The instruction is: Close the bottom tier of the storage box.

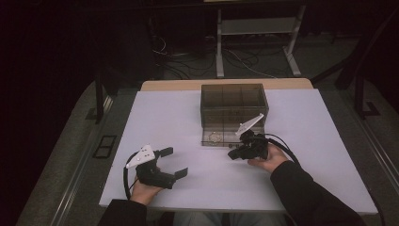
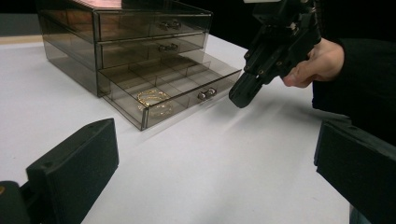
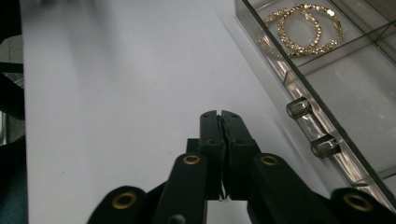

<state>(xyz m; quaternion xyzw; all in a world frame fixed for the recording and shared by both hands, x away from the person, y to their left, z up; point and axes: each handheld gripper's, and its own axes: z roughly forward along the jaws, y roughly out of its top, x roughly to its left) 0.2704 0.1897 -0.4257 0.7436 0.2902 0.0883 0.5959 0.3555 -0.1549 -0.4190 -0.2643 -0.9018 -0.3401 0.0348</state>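
Note:
A smoky clear drawer box (image 1: 234,104) (image 2: 116,37) stands at the table's far middle. Its bottom drawer (image 2: 173,86) (image 3: 336,79) is pulled out and holds gold bracelets (image 1: 216,137) (image 2: 154,101) (image 3: 303,29) in a front compartment. Two small knobs (image 3: 312,127) (image 2: 207,94) stick out of the drawer front. My right gripper (image 1: 234,153) (image 2: 243,95) (image 3: 219,116) is shut with nothing in it, just in front of the drawer beside the knobs. My left gripper (image 1: 171,162) (image 2: 215,163) is open near the table's front left, its jaws wide apart over bare table.
The white table (image 1: 179,117) runs out to edges on all sides. Beyond its far edge are a desk frame (image 1: 256,42) and cables (image 1: 188,61) on the floor. A dark sleeve (image 1: 306,193) lies across the front right.

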